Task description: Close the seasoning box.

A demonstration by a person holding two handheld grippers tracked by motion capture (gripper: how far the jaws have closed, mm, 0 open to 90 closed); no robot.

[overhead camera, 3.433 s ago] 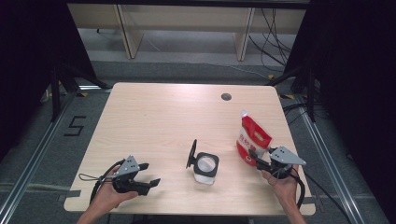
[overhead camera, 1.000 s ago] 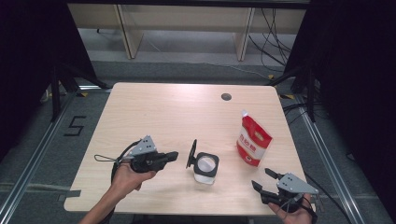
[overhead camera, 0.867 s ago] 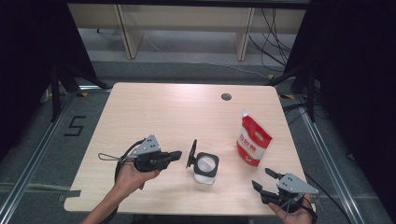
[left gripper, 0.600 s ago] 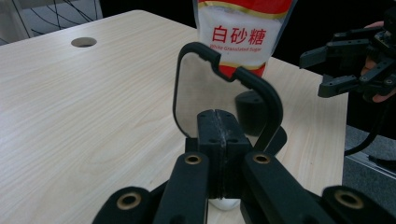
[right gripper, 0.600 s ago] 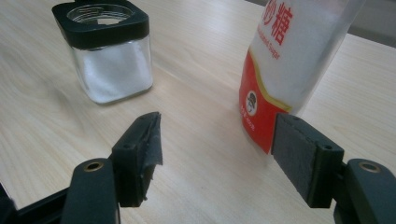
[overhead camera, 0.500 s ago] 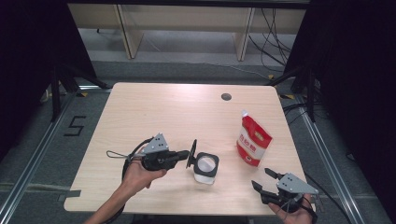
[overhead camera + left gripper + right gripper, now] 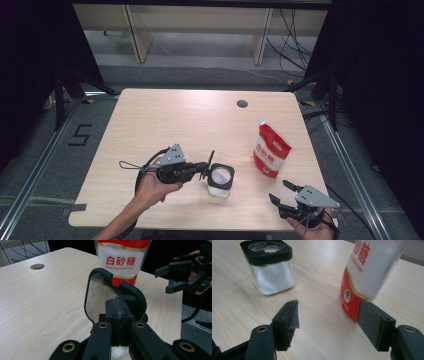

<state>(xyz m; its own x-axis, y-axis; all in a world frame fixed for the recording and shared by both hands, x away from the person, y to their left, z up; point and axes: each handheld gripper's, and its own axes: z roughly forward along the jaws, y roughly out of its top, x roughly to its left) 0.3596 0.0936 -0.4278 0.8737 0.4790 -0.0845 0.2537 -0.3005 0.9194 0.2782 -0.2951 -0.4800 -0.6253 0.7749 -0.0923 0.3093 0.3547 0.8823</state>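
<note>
A square glass jar (image 7: 220, 181) with a black rim holds white sugar near the table's front middle. Its hinged lid (image 7: 210, 164) stands upright at the jar's left side. My left gripper (image 7: 203, 169) is shut with nothing between its jaws, its tips right at the lid (image 7: 88, 292); whether they touch it I cannot tell. A red and white sugar pouch (image 7: 270, 149) stands upright to the right. My right gripper (image 7: 281, 192) rests open near the front right edge, in front of the pouch (image 7: 367, 275), with the jar (image 7: 272, 267) farther to its left.
A round cable hole (image 7: 242, 103) sits in the wooden table (image 7: 165, 120) near its far edge. The left gripper's cable loops on the table by the forearm. Dark floor and shelving legs surround the table.
My left gripper has moved right, up to the jar's raised lid. The right gripper, earlier at the pouch, has drawn back to the front edge and has stayed there over the last second.
</note>
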